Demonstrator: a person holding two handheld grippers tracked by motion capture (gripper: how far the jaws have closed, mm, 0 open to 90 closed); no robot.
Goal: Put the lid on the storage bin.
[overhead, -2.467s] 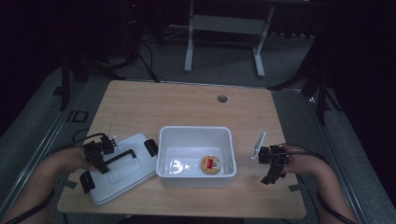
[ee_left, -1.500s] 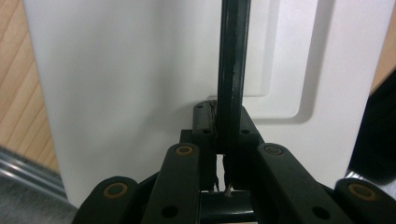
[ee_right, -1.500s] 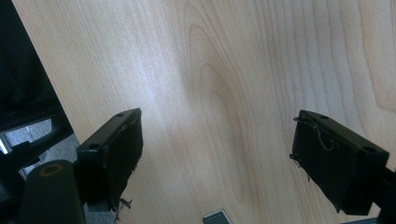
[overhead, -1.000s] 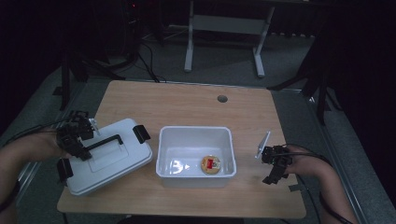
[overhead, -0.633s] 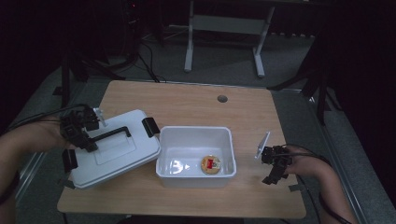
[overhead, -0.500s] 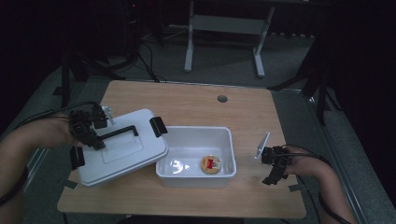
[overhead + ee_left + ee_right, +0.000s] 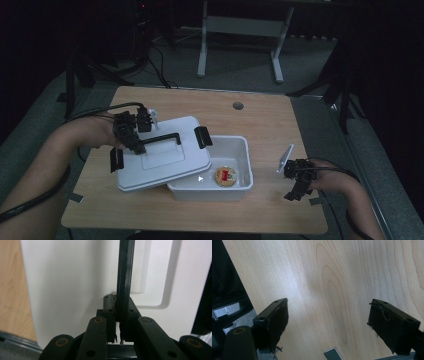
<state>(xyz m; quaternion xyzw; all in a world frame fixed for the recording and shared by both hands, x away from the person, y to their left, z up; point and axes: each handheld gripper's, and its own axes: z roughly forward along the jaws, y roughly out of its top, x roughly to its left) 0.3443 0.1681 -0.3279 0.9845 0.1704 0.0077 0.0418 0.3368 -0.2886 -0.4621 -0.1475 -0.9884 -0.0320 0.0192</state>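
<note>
Left gripper pinches black handle of white lid; lid tilted, overlapping left rim of white bin. Judgement: level lid, centre over bin, lower squarely, latches clear. Right gripper spread, empty, resting above table.

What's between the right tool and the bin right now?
Bare tabletop in the high view: nothing lies between the right tool and the bin. The right gripper view also shows plain wood between its open jaws.

no readable text — labels, numbers, signs
</note>
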